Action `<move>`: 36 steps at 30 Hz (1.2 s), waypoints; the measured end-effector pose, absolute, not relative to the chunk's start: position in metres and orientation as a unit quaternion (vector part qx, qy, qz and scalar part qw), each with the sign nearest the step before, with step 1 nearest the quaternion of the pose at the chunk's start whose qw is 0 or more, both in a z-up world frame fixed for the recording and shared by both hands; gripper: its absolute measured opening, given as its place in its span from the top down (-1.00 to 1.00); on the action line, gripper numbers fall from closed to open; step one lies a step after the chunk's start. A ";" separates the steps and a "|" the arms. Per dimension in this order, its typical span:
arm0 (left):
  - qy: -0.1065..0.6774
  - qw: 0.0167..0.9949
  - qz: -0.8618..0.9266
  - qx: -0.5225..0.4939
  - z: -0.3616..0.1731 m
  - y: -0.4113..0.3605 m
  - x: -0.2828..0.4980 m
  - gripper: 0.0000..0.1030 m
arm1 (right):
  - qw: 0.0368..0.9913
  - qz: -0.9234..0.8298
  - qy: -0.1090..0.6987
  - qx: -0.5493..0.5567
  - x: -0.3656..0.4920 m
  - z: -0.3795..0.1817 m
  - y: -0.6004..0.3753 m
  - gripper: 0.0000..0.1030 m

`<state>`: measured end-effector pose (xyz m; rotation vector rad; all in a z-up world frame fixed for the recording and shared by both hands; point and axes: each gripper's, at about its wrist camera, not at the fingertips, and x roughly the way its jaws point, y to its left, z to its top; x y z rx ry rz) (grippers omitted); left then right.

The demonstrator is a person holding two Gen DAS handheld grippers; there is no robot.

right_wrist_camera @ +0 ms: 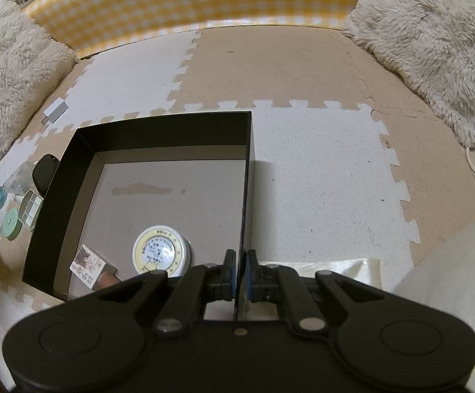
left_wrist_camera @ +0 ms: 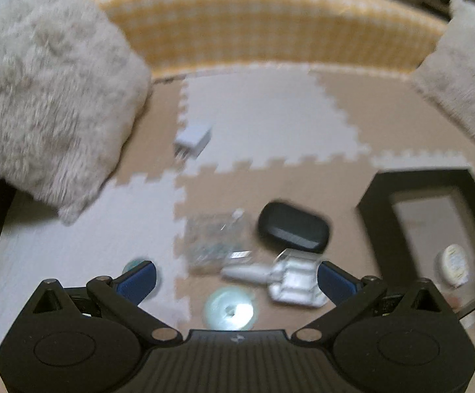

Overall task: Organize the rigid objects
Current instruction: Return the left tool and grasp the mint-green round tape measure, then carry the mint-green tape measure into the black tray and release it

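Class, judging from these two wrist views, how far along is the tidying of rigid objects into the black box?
Done: a round tin and a small carton lie inside the black box.
In hand: the right gripper clamps the box wall; the left gripper hangs open over the clutter.
Left: black case, clear organizer, two teal discs, white charger.

"UV GEL POLISH" printed on small carton (right_wrist_camera: pixel 92 267) in black box (right_wrist_camera: pixel 168 124), round tin (right_wrist_camera: pixel 161 252) label print illegible

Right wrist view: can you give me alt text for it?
The right tool is shut on the right wall of a black box on foam floor mats. Inside lie a round tin and a small carton; more items wait outside its left wall.
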<state>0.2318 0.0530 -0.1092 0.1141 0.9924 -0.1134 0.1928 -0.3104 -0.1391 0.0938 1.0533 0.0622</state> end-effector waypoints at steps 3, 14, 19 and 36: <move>0.503 0.862 -0.044 0.044 -0.129 0.062 0.236 -0.83 | 0.863 0.030 0.503 0.044 0.193 -0.139 -0.310 0.88; 0.527 0.848 -0.042 0.021 -0.168 0.064 0.237 -0.24 | 0.862 0.030 0.504 0.043 0.192 -0.139 -0.310 0.88; 0.531 0.846 -0.041 0.022 -0.177 0.064 0.239 -0.15 | 0.862 0.031 0.504 0.047 0.192 -0.139 -0.310 0.88; 0.501 0.863 -0.023 -0.051 -0.153 0.078 0.235 0.02 | 0.880 0.029 0.469 0.075 0.199 -0.129 -0.321 0.88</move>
